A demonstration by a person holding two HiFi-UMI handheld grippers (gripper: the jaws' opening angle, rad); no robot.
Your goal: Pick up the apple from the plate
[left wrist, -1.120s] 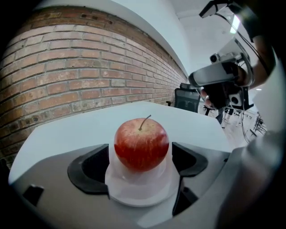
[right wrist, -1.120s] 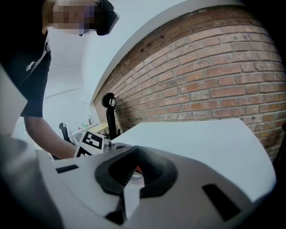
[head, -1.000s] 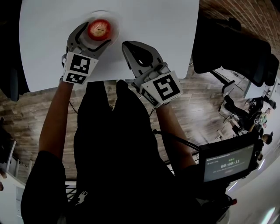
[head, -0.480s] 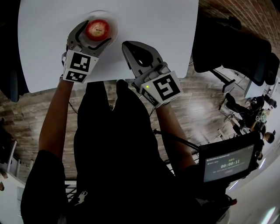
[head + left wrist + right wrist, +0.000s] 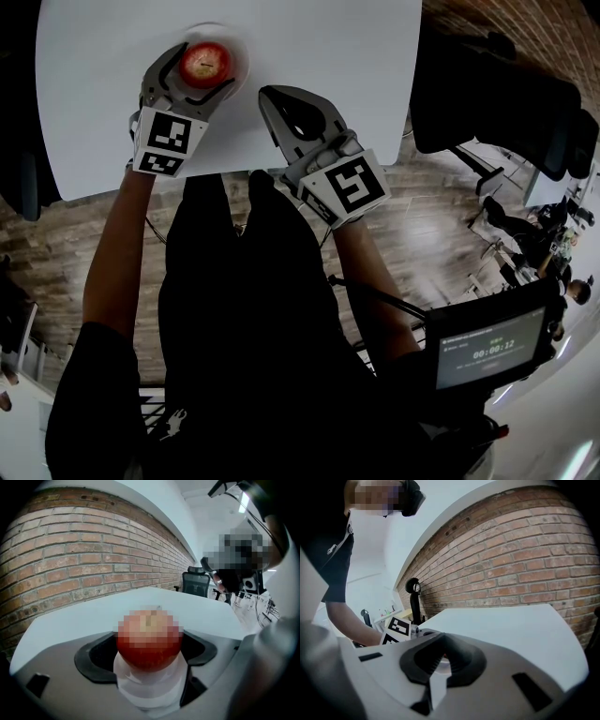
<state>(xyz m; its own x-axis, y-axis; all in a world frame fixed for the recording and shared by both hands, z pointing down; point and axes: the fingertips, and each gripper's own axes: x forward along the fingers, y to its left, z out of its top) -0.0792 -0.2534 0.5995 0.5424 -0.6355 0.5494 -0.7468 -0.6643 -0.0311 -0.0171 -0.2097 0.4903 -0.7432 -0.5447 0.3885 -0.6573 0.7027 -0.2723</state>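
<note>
- The apple (image 5: 207, 63) sits on the plate (image 5: 242, 45), which lies on the white tabletop (image 5: 356, 56) towards its far left part.
- The left tool (image 5: 201, 71) reaches onto the plate from the near side. Its jaws are closed in round the apple.
- In the left gripper view, 1 dark pad lies against each side of the apple (image 5: 149, 639). The plate (image 5: 150, 688) shows pale directly below the fruit, so it looks not yet raised.
- The right tool (image 5: 278, 105) rests on the tabletop just to the right of the plate, on its near side, and touches neither plate nor apple. Its jaws are together with nothing between them. The right gripper view shows only a small hollow between the pads, with the plate's pale rim visible through it.
- Step in hand, as I judge it: the grasp. The clamp on the apple seems made and the lift has not begun.
- The next move calls for a straight rise of the left tool away from the plate, with the squeeze held steady. The apple is round and smooth and could roll out of curved pads if the tool tilts.
- The plate looks light and could drag along with the apple. The right tool is near enough to steady its rim if needed.
</note>
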